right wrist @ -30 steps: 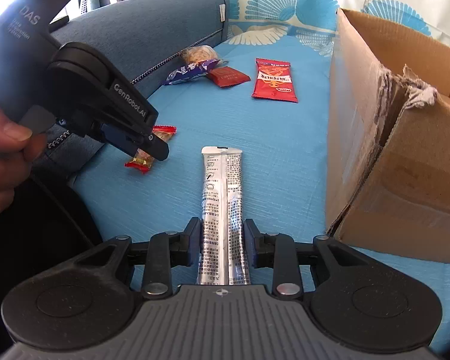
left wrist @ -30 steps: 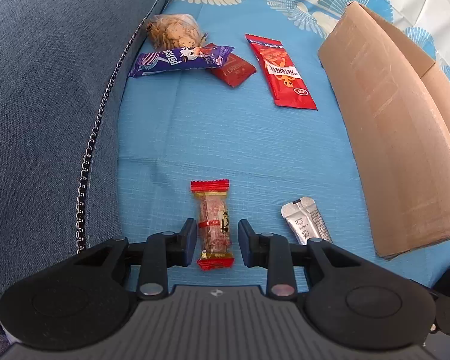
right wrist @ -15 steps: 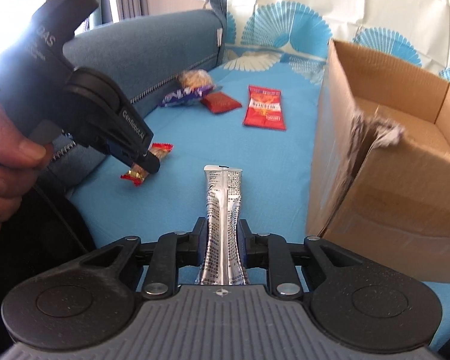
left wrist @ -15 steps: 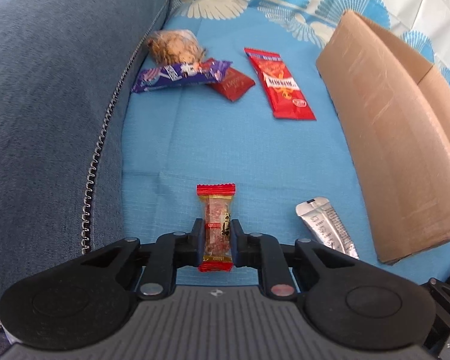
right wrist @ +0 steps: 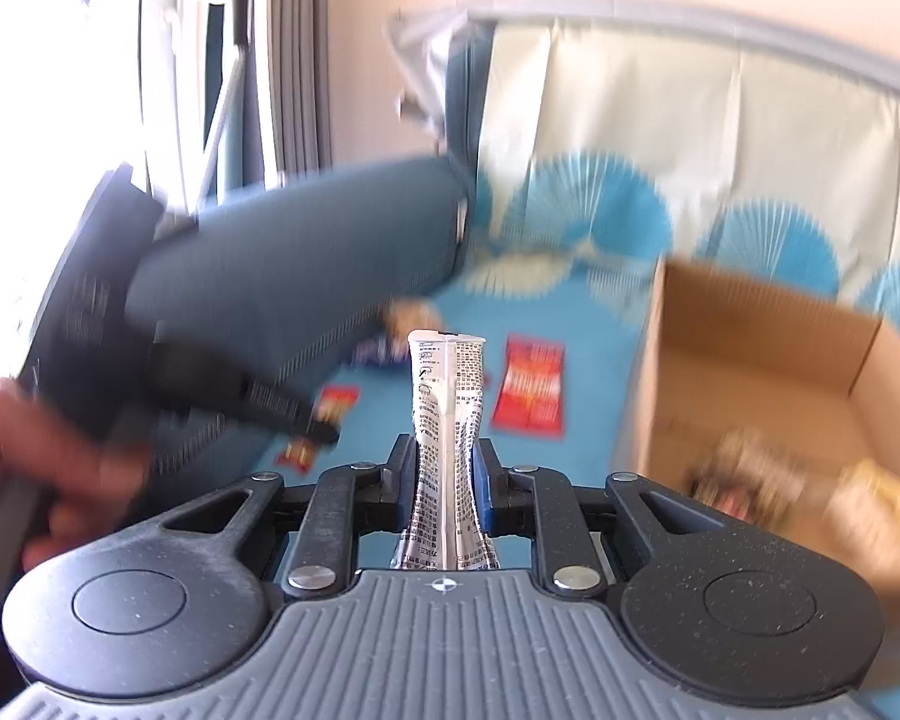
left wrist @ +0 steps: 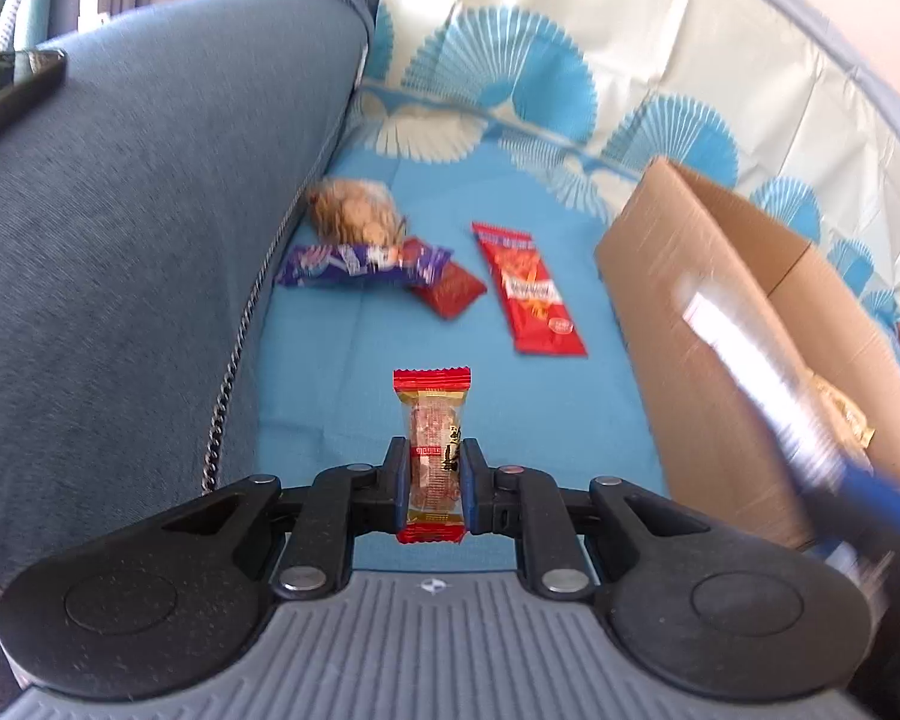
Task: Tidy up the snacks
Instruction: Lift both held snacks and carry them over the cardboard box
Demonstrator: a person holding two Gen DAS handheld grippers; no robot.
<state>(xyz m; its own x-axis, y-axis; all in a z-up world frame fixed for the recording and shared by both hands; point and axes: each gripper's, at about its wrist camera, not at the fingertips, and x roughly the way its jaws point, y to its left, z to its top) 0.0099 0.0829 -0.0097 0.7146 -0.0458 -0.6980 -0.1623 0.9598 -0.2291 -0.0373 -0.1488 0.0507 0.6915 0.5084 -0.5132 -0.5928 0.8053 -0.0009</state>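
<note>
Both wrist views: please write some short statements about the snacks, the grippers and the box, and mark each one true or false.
1. The left gripper is shut on a red-ended candy. True.
2. The right gripper holds a purple packet. False: it is shut on a silver sachet; the purple packet lies on the blue cloth.
3. The cardboard box is open at the top. True.
4. The box is empty. False: some blurred snacks lie inside.
5. The long red packet is inside the box. False: it lies on the cloth, beside the box.

Red-ended candy and silver sachet, both lifted off cloth.
</note>
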